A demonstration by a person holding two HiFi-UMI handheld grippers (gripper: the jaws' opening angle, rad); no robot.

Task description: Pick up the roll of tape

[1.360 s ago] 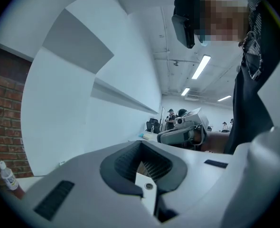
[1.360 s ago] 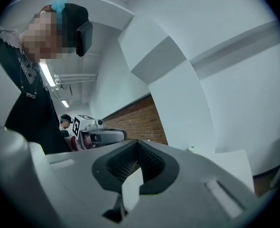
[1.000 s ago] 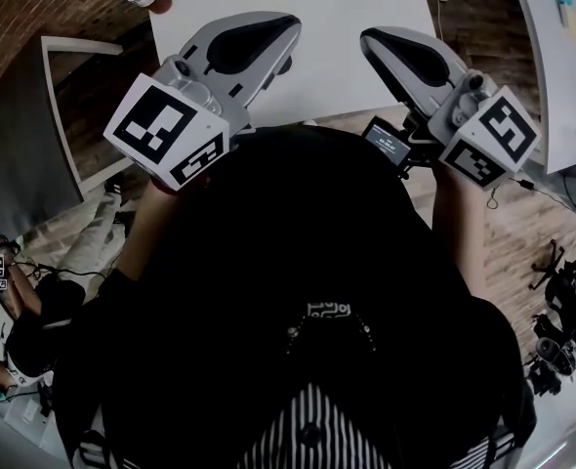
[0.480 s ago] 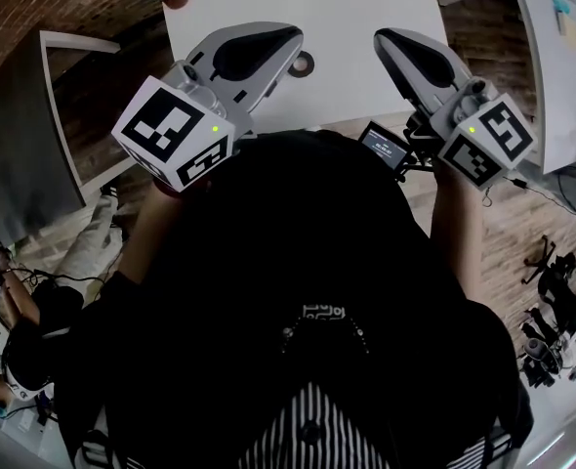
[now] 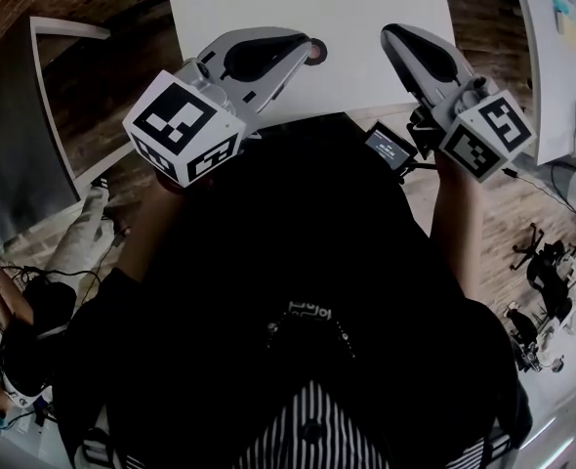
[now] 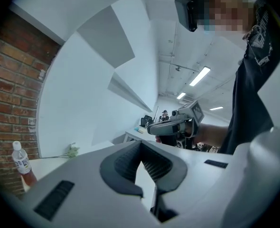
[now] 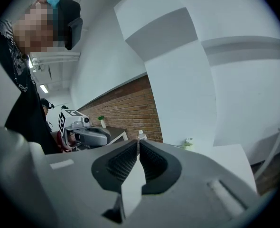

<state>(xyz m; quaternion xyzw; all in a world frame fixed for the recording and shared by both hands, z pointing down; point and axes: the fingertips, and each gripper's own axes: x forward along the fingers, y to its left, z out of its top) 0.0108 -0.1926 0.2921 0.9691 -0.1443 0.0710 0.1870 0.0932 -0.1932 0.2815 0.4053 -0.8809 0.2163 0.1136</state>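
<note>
Head view: my left gripper (image 5: 300, 49) and right gripper (image 5: 390, 35) hang over the near edge of the table (image 5: 366, 8), both closed on nothing. The roll of tape (image 5: 315, 52) lies just beside my left tips. I should open the left jaws first, then straddle its wall. Both grippers sit lower than before.

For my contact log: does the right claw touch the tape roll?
Apart. Head view shows bare white table between the right claw and the tape roll.

The roll of tape (image 5: 316, 51) is a small dark ring lying flat on the white counter (image 5: 366, 13), toward its near edge.
</note>
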